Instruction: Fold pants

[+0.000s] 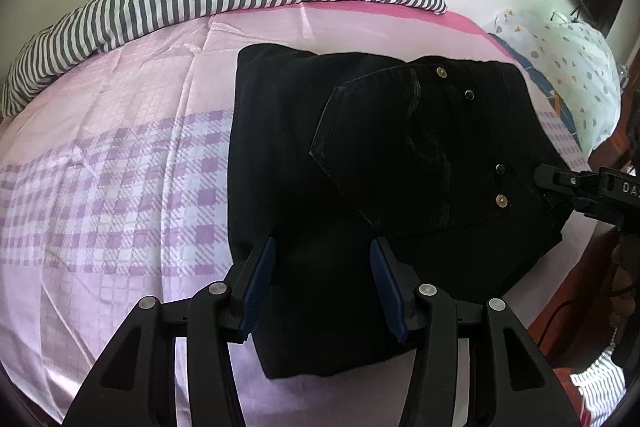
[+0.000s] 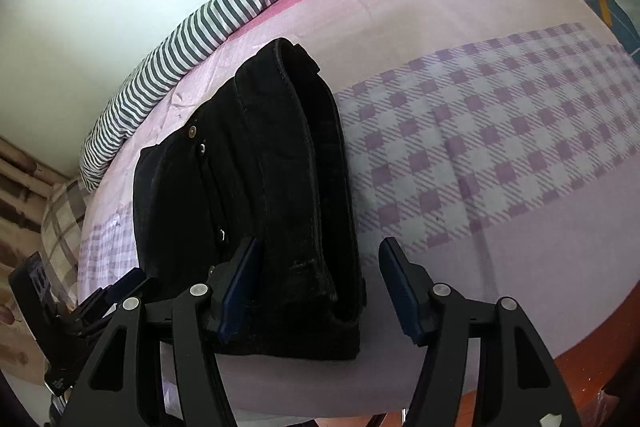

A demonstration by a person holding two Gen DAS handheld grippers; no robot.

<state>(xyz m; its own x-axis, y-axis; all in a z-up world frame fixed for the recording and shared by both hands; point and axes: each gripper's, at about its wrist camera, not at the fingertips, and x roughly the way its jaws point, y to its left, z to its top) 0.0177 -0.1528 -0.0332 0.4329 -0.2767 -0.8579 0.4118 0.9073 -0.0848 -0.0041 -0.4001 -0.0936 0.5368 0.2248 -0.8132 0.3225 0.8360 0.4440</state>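
On the pink bed, the folded black pants are seen between the spread left gripper. The right gripper is spread too, maybe touching them. "DA" is printed on it.

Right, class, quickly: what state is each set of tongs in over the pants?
Left tongs: open, holding nothing, above the folded black pants.
Right tongs: open, pads clear of the pants.
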